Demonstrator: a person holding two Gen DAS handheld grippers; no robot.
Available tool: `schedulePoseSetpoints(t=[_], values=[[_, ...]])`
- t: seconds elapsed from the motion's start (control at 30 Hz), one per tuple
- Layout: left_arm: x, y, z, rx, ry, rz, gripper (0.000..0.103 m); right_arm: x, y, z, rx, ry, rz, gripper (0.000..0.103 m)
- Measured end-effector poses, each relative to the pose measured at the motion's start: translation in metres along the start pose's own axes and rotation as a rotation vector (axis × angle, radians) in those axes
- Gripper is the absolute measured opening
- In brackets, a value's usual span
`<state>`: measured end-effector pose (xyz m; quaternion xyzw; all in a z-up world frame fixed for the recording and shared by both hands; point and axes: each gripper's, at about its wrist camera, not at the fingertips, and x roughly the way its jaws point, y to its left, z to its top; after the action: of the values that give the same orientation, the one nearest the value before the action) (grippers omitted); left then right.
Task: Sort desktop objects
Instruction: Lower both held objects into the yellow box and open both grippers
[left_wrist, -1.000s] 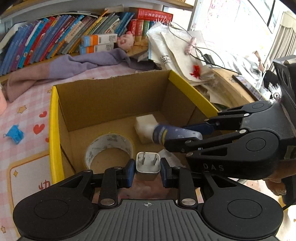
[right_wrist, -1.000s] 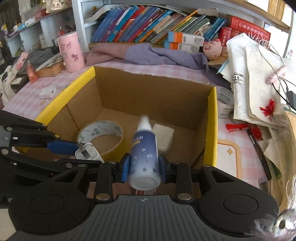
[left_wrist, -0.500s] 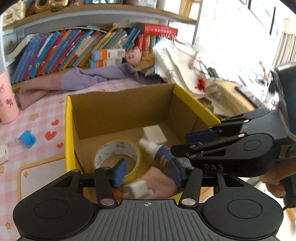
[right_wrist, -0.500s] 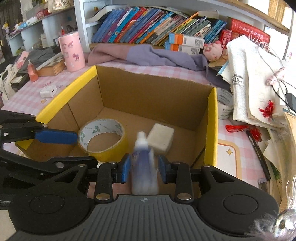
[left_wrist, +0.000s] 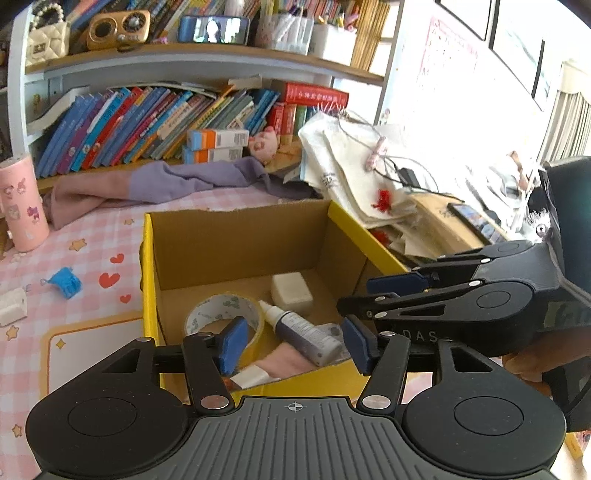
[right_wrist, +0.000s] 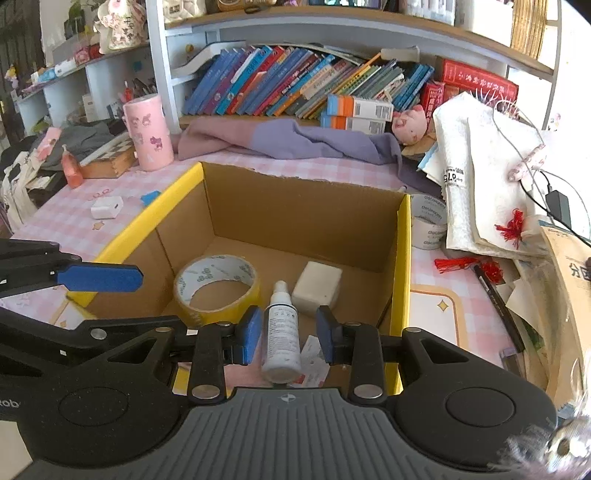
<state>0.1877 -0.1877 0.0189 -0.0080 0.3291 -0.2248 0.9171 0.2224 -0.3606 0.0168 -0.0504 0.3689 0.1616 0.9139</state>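
- Desktop objects are being gathered into an open cardboard box (left_wrist: 146, 280) with yellow-edged side walls, which stands on the pink checked surface (left_wrist: 92, 251) in front of a bookshelf
- Inside the box lie a roll of tape (left_wrist: 221, 314) flat on the floor, a white block (left_wrist: 291, 293) towards the back, and a small spray bottle (left_wrist: 306, 334) on its side with its nozzle towards the block
- The bottle's base rests on something pink by the near wall, beside a small white piece (left_wrist: 255, 374) that I cannot identify for certain
- The left tool (left_wrist: 293, 345) hangs over the near edge of the box; its jaws have just been opening and stand wide, with nothing between the pads, since the bottle seen through the gap lies below on the box floor
- The right tool (right_wrist: 288, 334) also points down into the box; its pads stand fairly narrow but clear of the bottle on both sides, so it grips nothing
- Both tools empty over the box suggests that the drop-off step is done here: things seem to be let go low inside, so that they settle rather than bounce out
- Still outside on the surface are a white adapter (right_wrist: 106, 206), a blue clip (left_wrist: 66, 282) and a pink cup (right_wrist: 149, 131), all to the left of the box
- These look like the next candidates, so the sorting seems only partly done
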Motion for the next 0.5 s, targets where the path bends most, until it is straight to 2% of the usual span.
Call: schedulePoseSetpoints(t=[0.27,0.5], values=[[-0.028,0.008,-0.011,-0.008,-0.029,0.005,0.062,-0.027,0.012,-0.009,0.023,-0.049,-0.041,0.031],[-0.047,0.021,-0.021,-0.029,-0.033,-0.007,0.063,-0.042,0.028,-0.018,0.048,-0.051,-0.066,0.031]])
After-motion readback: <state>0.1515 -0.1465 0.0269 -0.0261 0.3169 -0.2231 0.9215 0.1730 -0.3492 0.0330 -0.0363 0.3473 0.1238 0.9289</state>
